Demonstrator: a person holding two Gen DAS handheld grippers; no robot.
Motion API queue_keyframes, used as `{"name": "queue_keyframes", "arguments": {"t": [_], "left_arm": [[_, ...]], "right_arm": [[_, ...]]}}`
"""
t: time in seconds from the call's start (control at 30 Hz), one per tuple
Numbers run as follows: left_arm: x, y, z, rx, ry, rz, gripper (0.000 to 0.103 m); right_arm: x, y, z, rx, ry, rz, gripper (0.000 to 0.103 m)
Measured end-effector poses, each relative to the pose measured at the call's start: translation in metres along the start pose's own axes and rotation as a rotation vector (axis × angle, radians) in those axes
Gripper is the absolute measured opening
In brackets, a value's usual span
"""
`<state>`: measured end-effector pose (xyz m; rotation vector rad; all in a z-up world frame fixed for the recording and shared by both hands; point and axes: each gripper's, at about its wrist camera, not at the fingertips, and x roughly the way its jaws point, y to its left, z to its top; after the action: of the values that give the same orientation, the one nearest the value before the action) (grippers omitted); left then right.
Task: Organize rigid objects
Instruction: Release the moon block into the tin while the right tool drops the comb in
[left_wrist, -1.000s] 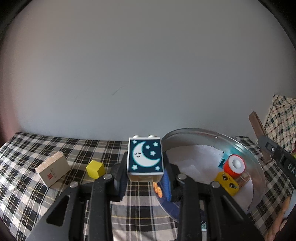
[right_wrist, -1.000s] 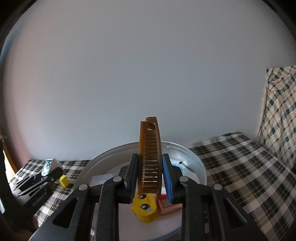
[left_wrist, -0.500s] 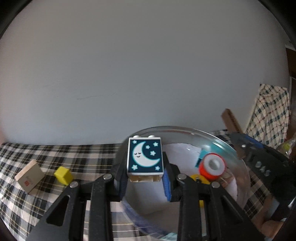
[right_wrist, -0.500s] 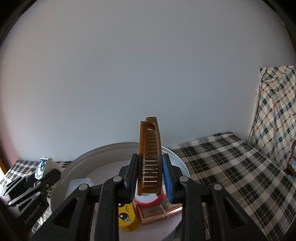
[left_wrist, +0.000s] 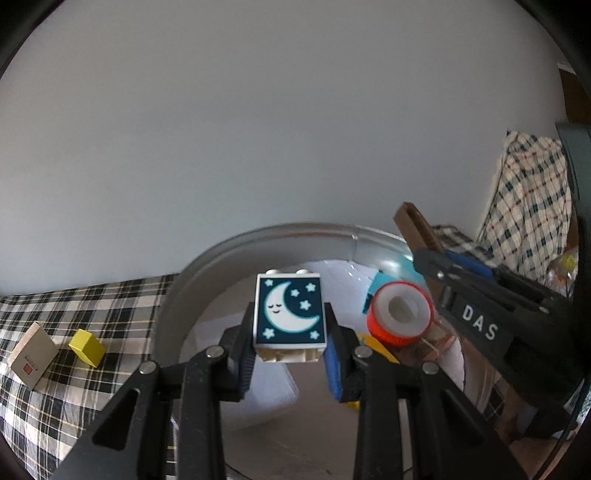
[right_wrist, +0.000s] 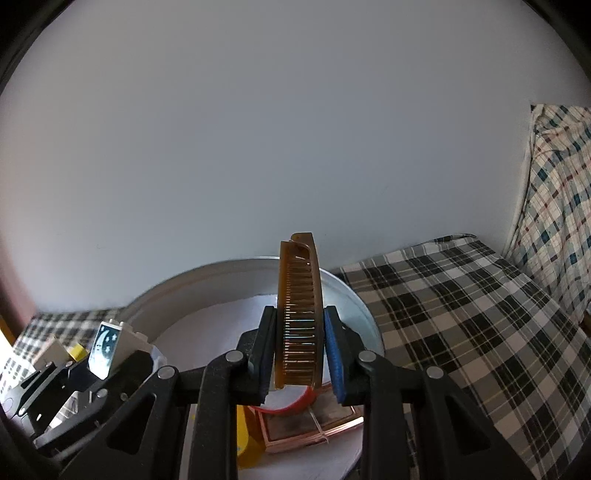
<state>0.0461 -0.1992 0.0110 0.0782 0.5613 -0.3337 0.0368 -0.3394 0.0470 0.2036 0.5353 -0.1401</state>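
My left gripper is shut on a toy brick with a moon and stars on its dark face, held above the round metal basin. My right gripper is shut on an upright brown comb, also over the basin. In the left wrist view the right gripper reaches in from the right, the comb sticking up. In the right wrist view the left gripper with the brick sits at the lower left. Inside the basin lie a red and white roll, a yellow toy and a pink-rimmed flat box.
A yellow cube and a tan wooden block lie on the checked cloth left of the basin. More checked cloth spreads to the right, and a plaid fabric hangs at the far right. A plain wall stands behind.
Both grippers have moved over the basin with their objects. In the left wrist view the basin slid from the right to the centre, and the cube and block shifted left.
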Motion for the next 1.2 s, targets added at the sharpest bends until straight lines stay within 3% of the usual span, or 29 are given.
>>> {"name": "queue_keyframes", "arguments": {"t": [0.43,0.5,0.53,0.57,0.63,0.67,0.7,0.77,0.87,1.2], "left_arm": [[0.015,-0.018,-0.007,0.056,0.064,0.003,0.03],[0.014,-0.02,-0.008,0.065,0.064,0.015,0.035],[0.013,-0.02,-0.008,0.068,0.062,0.013,0.056],[0.012,-0.021,-0.008,0.07,0.061,0.019,0.083],[0.008,-0.02,-0.009,0.067,0.044,0.054,0.098],[0.004,-0.021,-0.01,0.079,0.023,0.072,0.103],[0.001,-0.022,-0.009,0.089,0.007,0.067,0.103],[-0.003,-0.023,-0.01,0.102,-0.007,0.073,0.103],[-0.008,-0.023,-0.01,0.107,-0.025,0.084,0.103],[-0.007,-0.012,-0.013,0.071,-0.006,0.09,0.103]], "right_arm": [[0.013,0.017,-0.009,-0.071,0.072,0.027,0.028],[0.015,0.019,-0.01,-0.076,0.089,0.047,0.028],[0.016,0.019,-0.011,-0.078,0.088,0.054,0.028],[0.015,0.02,-0.012,-0.078,0.084,0.069,0.028],[0.016,0.023,-0.013,-0.085,0.095,0.086,0.039],[0.015,0.024,-0.013,-0.09,0.09,0.07,0.054],[0.012,0.024,-0.013,-0.089,0.072,0.063,0.07],[0.003,0.023,-0.012,-0.073,0.025,0.058,0.081],[-0.006,0.019,-0.011,-0.045,-0.025,0.049,0.083],[-0.01,0.0,-0.009,0.057,-0.046,0.022,0.084]]}}
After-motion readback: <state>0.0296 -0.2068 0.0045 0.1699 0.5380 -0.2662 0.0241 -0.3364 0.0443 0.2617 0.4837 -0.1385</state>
